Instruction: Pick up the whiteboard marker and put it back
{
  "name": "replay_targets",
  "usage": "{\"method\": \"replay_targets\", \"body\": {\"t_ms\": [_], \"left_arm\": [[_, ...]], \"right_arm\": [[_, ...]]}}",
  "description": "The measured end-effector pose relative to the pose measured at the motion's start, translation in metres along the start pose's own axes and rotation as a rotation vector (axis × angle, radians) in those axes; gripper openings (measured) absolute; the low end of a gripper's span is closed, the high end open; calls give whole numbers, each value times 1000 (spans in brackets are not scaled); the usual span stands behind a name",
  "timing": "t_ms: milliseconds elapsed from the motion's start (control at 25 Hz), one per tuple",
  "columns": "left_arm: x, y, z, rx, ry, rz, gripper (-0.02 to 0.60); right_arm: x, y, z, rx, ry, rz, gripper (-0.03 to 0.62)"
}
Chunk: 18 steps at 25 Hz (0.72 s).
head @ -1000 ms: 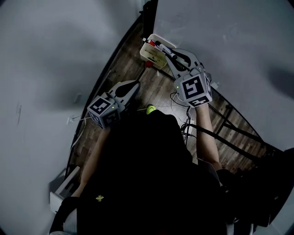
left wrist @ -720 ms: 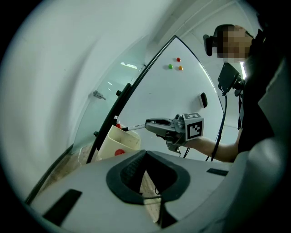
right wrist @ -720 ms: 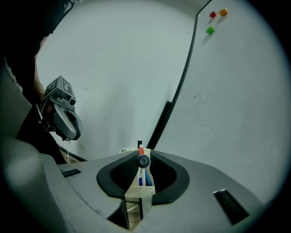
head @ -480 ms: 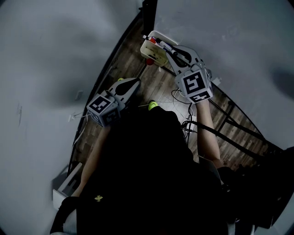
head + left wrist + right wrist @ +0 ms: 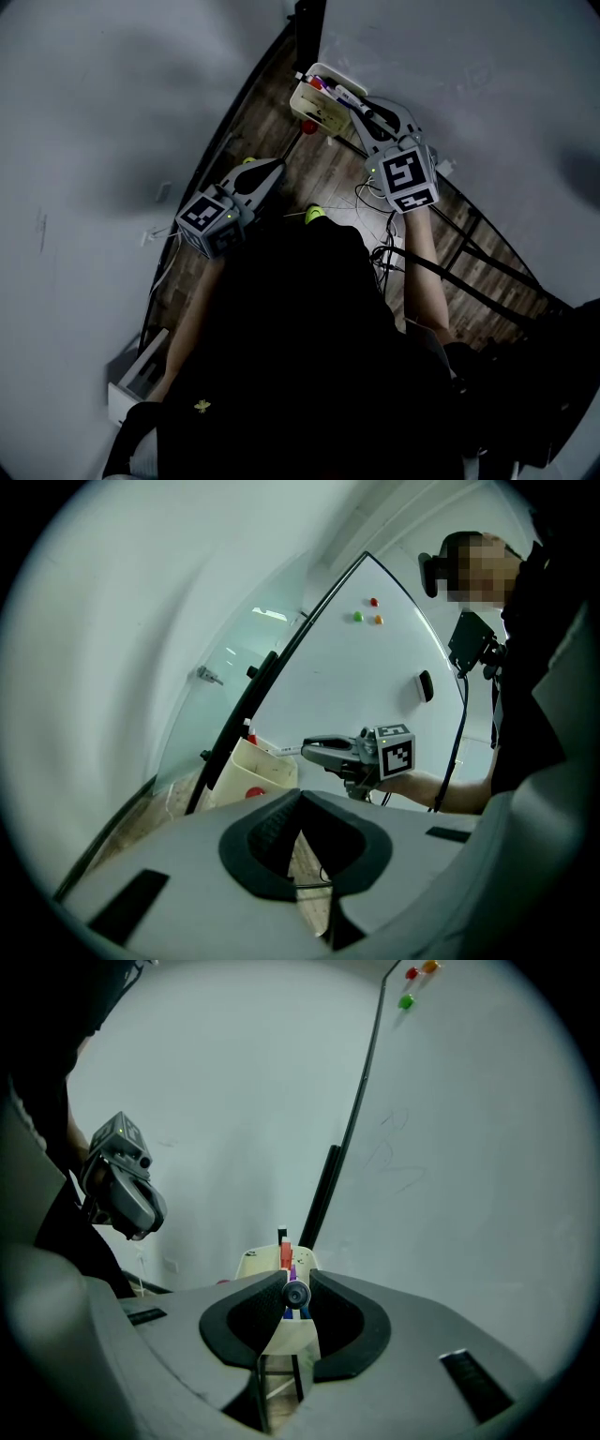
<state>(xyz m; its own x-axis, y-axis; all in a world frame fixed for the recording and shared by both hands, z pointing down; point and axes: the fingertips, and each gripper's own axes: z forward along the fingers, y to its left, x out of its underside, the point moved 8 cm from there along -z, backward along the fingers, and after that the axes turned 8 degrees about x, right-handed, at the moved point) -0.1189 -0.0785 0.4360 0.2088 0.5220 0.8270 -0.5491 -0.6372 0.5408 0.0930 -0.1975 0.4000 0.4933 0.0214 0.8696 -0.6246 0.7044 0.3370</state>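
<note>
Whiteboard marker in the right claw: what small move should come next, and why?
Probably ease the right claw forward and down toward the cream tray before opening. It is shut on the whiteboard marker, and the tray, where other markers stand, lies just ahead and below. Releasing here might drop it outside.

Shell of right gripper (image 5: 296, 1288): grey; pads (image 5: 262, 1300): black, ribbed; cube (image 5: 410, 178): black-and-white square markers. End of whiteboard marker (image 5: 297, 1296): black. Wall of tray (image 5: 255, 769): cream, holding red pen (image 5: 285, 1253) and purple pen (image 5: 292, 1271). Within the magnet cluster: red magnet (image 5: 373, 602) at 12 o'clock, green magnet (image 5: 357, 617) at 8 o'clock, orange magnet (image 5: 378, 620) at 4 o'clock. Planks of floor (image 5: 323, 169): brown wood grain
</note>
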Motion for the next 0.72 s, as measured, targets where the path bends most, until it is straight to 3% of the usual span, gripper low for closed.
{"method": "replay_targets", "body": {"t_ms": [720], "left_arm": [[4, -2, 5, 24, 27, 2, 20]], "right_arm": [[17, 1, 1, 12, 30, 36, 92]]}}
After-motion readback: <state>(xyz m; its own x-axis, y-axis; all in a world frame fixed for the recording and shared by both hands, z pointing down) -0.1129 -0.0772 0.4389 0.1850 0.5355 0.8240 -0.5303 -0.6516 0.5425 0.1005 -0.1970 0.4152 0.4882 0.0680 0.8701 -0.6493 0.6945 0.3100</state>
